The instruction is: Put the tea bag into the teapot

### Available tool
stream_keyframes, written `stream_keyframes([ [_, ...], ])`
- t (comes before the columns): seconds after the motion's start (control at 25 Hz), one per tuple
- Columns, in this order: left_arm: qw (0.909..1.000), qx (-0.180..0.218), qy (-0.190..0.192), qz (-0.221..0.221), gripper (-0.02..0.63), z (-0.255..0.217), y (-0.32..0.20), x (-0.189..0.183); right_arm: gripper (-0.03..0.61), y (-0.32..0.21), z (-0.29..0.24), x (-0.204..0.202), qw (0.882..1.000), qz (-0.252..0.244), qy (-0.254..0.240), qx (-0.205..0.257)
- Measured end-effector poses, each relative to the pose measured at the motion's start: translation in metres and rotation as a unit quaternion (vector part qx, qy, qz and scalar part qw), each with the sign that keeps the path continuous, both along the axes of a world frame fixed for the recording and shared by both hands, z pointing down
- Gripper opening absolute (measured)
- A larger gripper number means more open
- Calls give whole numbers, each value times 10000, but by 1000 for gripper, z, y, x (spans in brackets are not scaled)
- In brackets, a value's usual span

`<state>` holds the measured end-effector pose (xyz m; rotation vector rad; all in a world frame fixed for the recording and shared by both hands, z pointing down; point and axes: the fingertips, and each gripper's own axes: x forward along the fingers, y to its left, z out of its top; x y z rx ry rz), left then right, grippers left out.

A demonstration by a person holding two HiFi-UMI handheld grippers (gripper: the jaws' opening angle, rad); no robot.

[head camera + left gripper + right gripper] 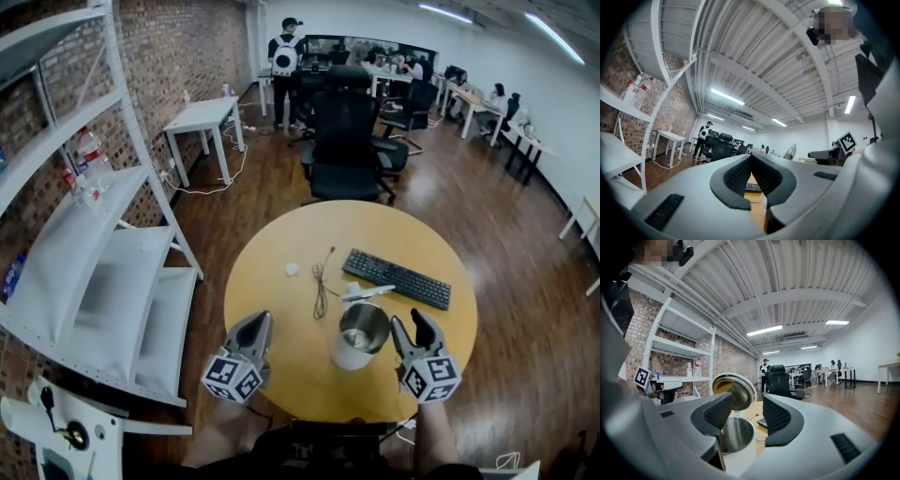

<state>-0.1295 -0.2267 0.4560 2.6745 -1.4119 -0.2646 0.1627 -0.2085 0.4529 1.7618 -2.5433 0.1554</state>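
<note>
A steel teapot point(359, 336) stands near the front of the round yellow table point(281, 375), its hinged lid point(736, 389) standing up and its mouth point(735, 433) uncovered. What lies inside it I cannot make out. A small white packet point(292, 269), possibly the tea bag, lies further back on the left. My right gripper point(412, 328) hovers just right of the pot, jaws wide open with nothing between them point(746, 411). Left of the pot is my left gripper point(254, 330), whose pads meet point(750, 159) with nothing in them.
A black keyboard point(397, 277) lies behind the pot at the right, a thin cable point(322, 283) behind it at the centre. White shelving point(94, 262) runs along the brick wall on the left. A black office chair point(345, 141) stands beyond the table.
</note>
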Motion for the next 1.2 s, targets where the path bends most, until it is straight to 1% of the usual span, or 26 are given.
stream_keyframes([
  [0.16,9999,31,-21,114,2,-2,3,2,212,20,1,31,9991,411,-59,30],
  [0.36,9999,6,58,98,2,-4,7,-7,210,47,2,61,9960,867,-206,87],
  [0.44,9998,-44,134,142,2,-5,9,-9,206,59,2,72,9930,1110,-388,128],
  [0.52,9997,-60,115,191,2,-8,13,-10,201,71,2,80,9883,1369,-642,198],
  [0.6,9997,-65,107,211,2,-8,16,-13,188,79,0,80,9849,1517,-788,273],
  [0.68,9997,-79,95,227,2,-7,20,-16,168,86,-1,76,9840,1554,-806,341],
  [0.76,9996,-110,-17,279,2,-3,29,-15,152,96,-2,73,9835,1617,-727,364],
  [0.84,9993,-156,-85,331,2,-1,42,-14,138,112,-5,75,9814,1782,-612,357],
  [0.92,9991,-202,-42,367,2,3,52,-17,110,128,1,82,9784,1940,-634,336],
  [1.0,9990,-266,6,346,2,10,55,-23,79,138,16,88,9756,2035,-773,282],
  [1.12,9992,-328,82,235,2,15,53,-34,50,141,18,88,9718,2189,-851,207],
  [1.2,9992,-320,108,196,2,14,53,-37,38,139,12,84,9712,2218,-839,249],
])
